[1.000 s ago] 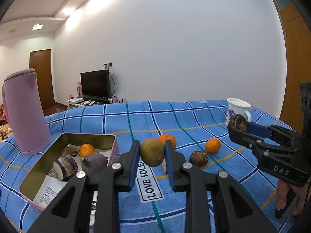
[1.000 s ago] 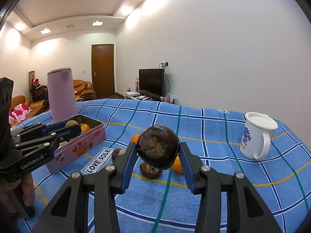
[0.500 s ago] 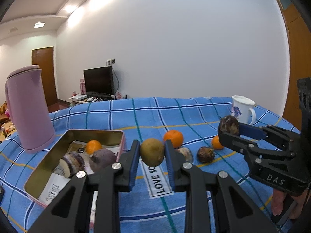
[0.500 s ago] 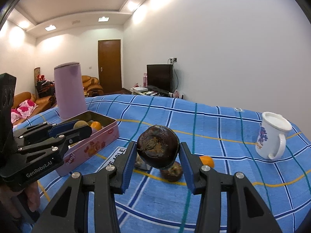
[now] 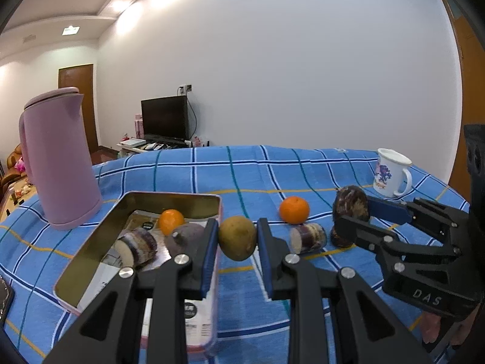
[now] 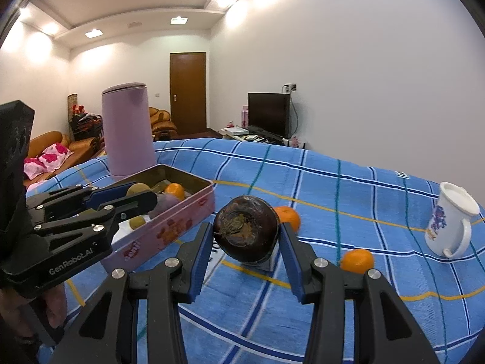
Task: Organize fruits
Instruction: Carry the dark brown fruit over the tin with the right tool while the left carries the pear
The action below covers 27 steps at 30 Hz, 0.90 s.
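Observation:
My left gripper (image 5: pixel 238 236) is shut on a yellow-brown round fruit (image 5: pixel 237 237), held just right of the pink tin box (image 5: pixel 172 195). The tin holds an orange (image 5: pixel 171 220), a purple fruit (image 5: pixel 189 238) and a cut purple piece (image 5: pixel 138 244). My right gripper (image 6: pixel 246 236) is shut on a dark brown round fruit (image 6: pixel 245 232), held above the blue cloth to the right of the tin (image 6: pixel 169 227). It also shows in the left wrist view (image 5: pixel 351 206). Loose on the cloth lie an orange (image 5: pixel 294 210), a cut purple piece (image 5: pixel 307 238) and another orange (image 6: pixel 357 261).
A tall pink jug (image 5: pixel 59 159) stands behind the tin at the left. A white mug (image 5: pixel 391 176) stands at the far right of the blue checked cloth (image 5: pixel 272 170). A "LOVE SOLE" label lies on the cloth under the grippers.
Both grippers have moved left toward the tin with their fruits still held. The tin now looks closer and the left fruit sits by its right rim.

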{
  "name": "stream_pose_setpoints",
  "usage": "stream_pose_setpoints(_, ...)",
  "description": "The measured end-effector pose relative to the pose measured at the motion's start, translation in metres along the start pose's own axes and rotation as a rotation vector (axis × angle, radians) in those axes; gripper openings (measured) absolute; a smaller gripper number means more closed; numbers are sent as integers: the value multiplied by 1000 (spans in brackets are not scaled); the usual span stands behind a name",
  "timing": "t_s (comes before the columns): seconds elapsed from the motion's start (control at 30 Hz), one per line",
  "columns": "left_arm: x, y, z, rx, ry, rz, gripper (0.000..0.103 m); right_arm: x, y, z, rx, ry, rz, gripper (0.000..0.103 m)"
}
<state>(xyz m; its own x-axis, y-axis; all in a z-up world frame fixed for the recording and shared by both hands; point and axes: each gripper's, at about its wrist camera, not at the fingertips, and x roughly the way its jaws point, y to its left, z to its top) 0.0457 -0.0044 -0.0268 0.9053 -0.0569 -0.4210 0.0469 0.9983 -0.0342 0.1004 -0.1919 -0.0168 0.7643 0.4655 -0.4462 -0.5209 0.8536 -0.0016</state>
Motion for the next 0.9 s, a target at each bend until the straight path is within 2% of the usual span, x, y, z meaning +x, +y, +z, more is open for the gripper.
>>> stream_pose_setpoints(0.9,-3,51,-5,-52,36,96,27,25,57,22,-93,8,104,47)
